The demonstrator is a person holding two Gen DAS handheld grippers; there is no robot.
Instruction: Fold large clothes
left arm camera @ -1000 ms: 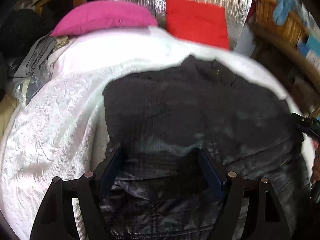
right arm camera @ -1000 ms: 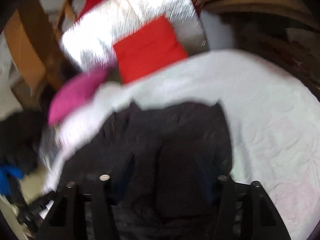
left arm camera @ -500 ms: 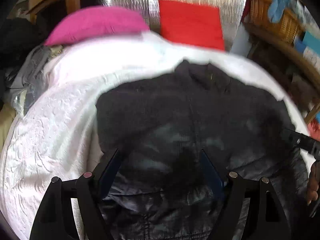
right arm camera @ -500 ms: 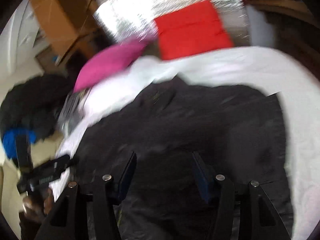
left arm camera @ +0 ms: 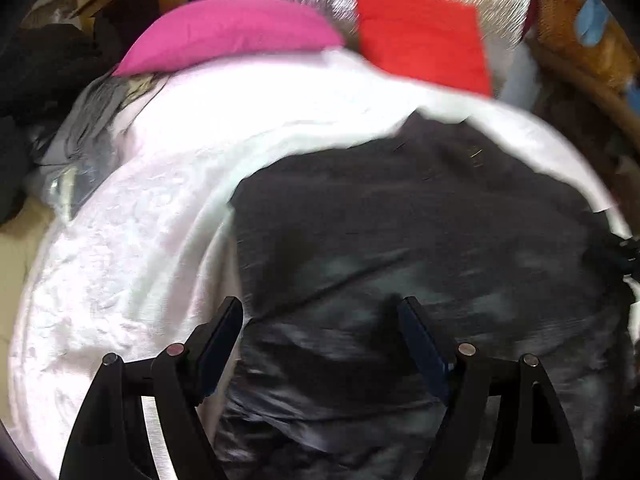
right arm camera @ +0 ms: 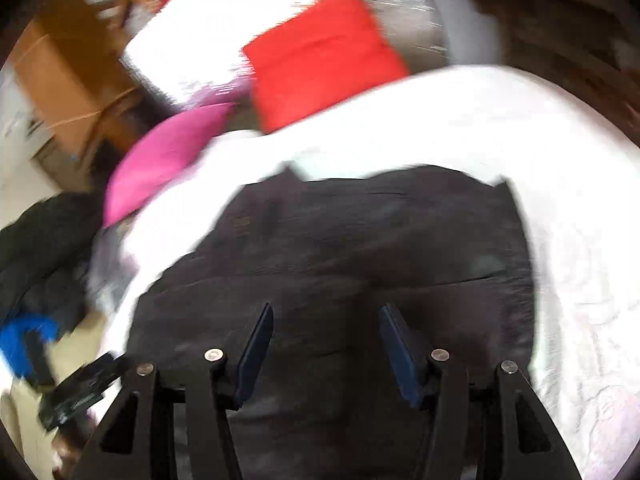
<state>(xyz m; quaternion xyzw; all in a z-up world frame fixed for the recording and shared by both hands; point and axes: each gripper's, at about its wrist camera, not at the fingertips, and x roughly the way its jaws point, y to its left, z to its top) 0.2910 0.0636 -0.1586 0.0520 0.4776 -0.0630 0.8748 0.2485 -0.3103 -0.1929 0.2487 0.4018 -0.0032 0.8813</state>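
Left gripper (left arm camera: pixel 320 312): jaws stand wide apart, nothing between them, poised over the near left part of the dark jacket (left arm camera: pixel 420 240). Right gripper (right arm camera: pixel 326 312): jaws parted at a moderate width, nothing gripped, dark fabric visible beneath the gap. The jacket lies spread flat on the white bed cover (left arm camera: pixel 140 240), its shiny near portion creased. At the head of the bed, a pink pillow (left arm camera: pixel 228 28) and a red cushion (left arm camera: pixel 420 36) rest against a silver foil panel (right arm camera: pixel 224 28). Both views are blurred.
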